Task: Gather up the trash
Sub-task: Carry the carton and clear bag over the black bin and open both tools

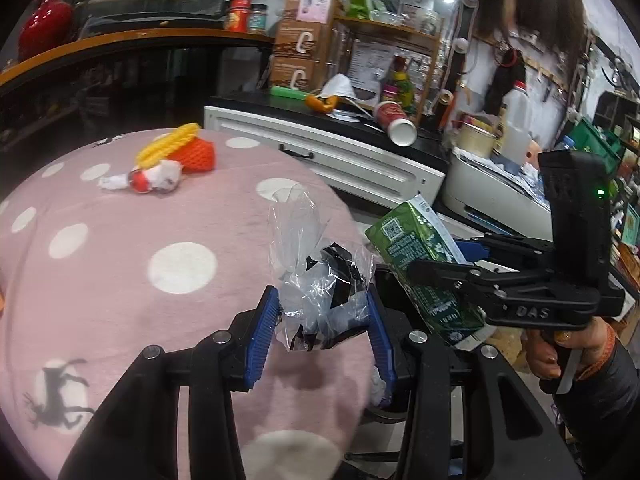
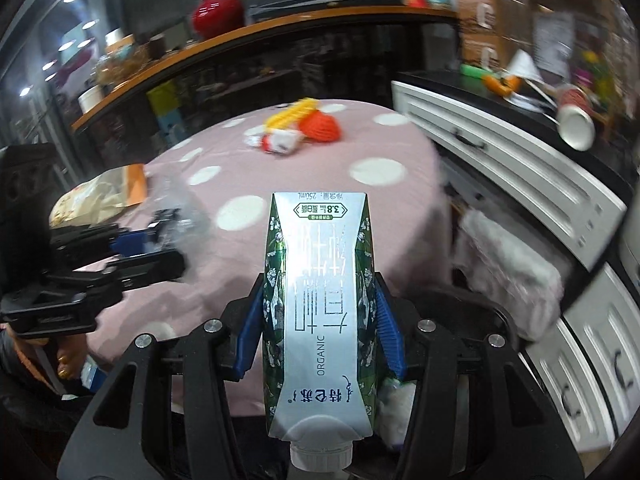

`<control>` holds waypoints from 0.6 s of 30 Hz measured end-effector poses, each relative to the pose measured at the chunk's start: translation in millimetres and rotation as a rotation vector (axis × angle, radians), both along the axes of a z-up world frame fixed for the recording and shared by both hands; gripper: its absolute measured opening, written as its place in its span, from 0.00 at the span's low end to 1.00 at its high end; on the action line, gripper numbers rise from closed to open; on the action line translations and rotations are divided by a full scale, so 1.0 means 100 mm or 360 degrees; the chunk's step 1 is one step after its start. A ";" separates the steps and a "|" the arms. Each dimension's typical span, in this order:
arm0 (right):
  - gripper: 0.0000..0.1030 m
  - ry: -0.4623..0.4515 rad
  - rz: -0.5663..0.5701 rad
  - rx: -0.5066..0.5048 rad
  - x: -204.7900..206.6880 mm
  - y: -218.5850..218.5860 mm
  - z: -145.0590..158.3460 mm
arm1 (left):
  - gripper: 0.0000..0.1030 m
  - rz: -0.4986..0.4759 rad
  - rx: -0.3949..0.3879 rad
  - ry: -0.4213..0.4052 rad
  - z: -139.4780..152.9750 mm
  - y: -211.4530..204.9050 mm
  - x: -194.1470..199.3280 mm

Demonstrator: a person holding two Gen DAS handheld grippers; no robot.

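My left gripper (image 1: 322,304) is shut on a crumpled clear plastic bag (image 1: 316,280) with black scraps inside, held above the near right edge of the pink polka-dot table (image 1: 120,248). My right gripper (image 2: 318,308) is shut on a green and white milk carton (image 2: 318,300), spout toward the camera, held near the table's edge. The carton also shows in the left wrist view (image 1: 424,264), just right of the bag. Further trash lies at the table's far side: yellow and orange foam nets (image 1: 184,148) and a crumpled white and red wrapper (image 1: 148,178). The left gripper also shows in the right wrist view (image 2: 160,240).
A snack bag (image 2: 100,196) lies at the table's left edge. A white drawer cabinet (image 1: 320,152) with a black top stands right of the table, carrying a tipped paper cup (image 1: 396,122), a face mask and bottles. A white fluffy cloth (image 2: 508,264) hangs beside the drawers. Shelves stand behind.
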State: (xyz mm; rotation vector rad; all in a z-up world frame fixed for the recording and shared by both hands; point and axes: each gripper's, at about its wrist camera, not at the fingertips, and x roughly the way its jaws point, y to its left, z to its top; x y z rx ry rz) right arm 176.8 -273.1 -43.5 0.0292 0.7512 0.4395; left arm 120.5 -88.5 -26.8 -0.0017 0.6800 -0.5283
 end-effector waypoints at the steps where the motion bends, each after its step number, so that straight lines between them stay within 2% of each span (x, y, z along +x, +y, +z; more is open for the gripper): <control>1: 0.49 0.0012 -0.0026 0.0000 -0.01 -0.07 -0.03 | 0.42 -0.0026 0.0004 0.0000 -0.01 -0.07 -0.03; 8: 0.49 0.0149 -0.0203 -0.0149 0.07 -0.40 -0.53 | 0.42 -0.0161 0.0028 -0.0002 -0.05 -0.47 -0.17; 18: 0.49 0.0527 -0.0334 -0.0260 0.48 -0.49 -1.55 | 0.42 -0.0260 0.0077 0.0029 -0.20 -0.75 -0.28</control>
